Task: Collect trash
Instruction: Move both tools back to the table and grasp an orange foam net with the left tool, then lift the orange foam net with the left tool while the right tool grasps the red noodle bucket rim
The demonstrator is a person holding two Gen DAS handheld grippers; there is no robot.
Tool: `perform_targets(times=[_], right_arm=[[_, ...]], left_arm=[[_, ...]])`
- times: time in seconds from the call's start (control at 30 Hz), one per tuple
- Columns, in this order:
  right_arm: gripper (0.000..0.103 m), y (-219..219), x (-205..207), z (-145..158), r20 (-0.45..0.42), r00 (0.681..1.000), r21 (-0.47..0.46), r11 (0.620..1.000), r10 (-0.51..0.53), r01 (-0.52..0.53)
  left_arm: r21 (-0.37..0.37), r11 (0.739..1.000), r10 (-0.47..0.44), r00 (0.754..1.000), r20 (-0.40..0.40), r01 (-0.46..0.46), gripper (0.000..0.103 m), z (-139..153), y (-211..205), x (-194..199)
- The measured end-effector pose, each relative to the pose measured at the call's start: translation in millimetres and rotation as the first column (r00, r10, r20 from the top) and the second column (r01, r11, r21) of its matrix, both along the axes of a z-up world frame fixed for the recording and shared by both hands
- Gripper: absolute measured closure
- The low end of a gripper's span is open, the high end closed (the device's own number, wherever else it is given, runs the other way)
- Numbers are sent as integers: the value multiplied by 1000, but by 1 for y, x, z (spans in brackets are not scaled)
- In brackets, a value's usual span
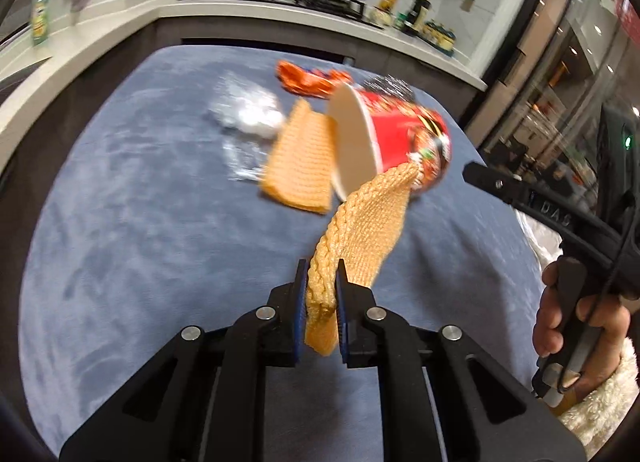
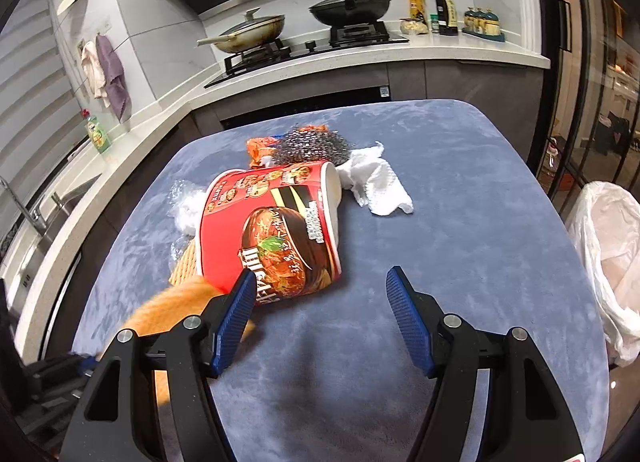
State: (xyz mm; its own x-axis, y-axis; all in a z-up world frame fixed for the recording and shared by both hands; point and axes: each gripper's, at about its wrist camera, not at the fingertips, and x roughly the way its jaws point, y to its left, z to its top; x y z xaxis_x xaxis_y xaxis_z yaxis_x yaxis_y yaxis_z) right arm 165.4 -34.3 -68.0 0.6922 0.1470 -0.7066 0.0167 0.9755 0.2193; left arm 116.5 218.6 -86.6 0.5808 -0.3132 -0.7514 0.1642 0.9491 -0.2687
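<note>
My left gripper is shut on an orange foam net sleeve, which hangs lifted above the blue tablecloth with its far end against a red instant-noodle cup. The cup lies on its side. A second orange net piece lies flat just left of it. In the right wrist view my right gripper stands open with nothing between its fingers. Its left finger is close to the cup. The held net shows blurred at lower left.
Behind the cup lie an orange snack wrapper, a steel-wool scourer, a white paper towel and crumpled clear plastic. A white bin bag stands off the table's right edge. A hand grips the right tool. Kitchen counter behind.
</note>
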Motion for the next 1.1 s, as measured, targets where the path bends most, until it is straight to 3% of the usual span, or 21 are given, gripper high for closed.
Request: perform_targets(times=[0.33, 0.4, 0.63, 0.73, 0.93, 1.1], right_arm=[[37, 11, 15, -3, -8, 1000, 17, 1000, 20, -20], [29, 18, 16, -3, -3, 1000, 5, 1000, 20, -20], [29, 45, 6, -9, -21, 997, 32, 997, 74, -73], [29, 59, 5, -15, -34, 996, 4, 997, 79, -79], [29, 77, 12, -32, -44, 999, -94, 996, -11, 7], [30, 77, 18, -44, -74, 995, -109, 992, -63, 55]], left_arm=[[-15, 984, 180, 983, 38, -180, 92, 22, 44, 8], [-18, 983, 182, 982, 41, -182, 92, 23, 45, 11], [-44, 988, 150, 988, 33, -148, 92, 21, 33, 17], [-44, 990, 132, 991, 21, -131, 92, 17, 26, 18], [-43, 992, 120, 993, 18, -119, 92, 15, 20, 17], [-44, 992, 120, 993, 15, -120, 92, 15, 21, 16]])
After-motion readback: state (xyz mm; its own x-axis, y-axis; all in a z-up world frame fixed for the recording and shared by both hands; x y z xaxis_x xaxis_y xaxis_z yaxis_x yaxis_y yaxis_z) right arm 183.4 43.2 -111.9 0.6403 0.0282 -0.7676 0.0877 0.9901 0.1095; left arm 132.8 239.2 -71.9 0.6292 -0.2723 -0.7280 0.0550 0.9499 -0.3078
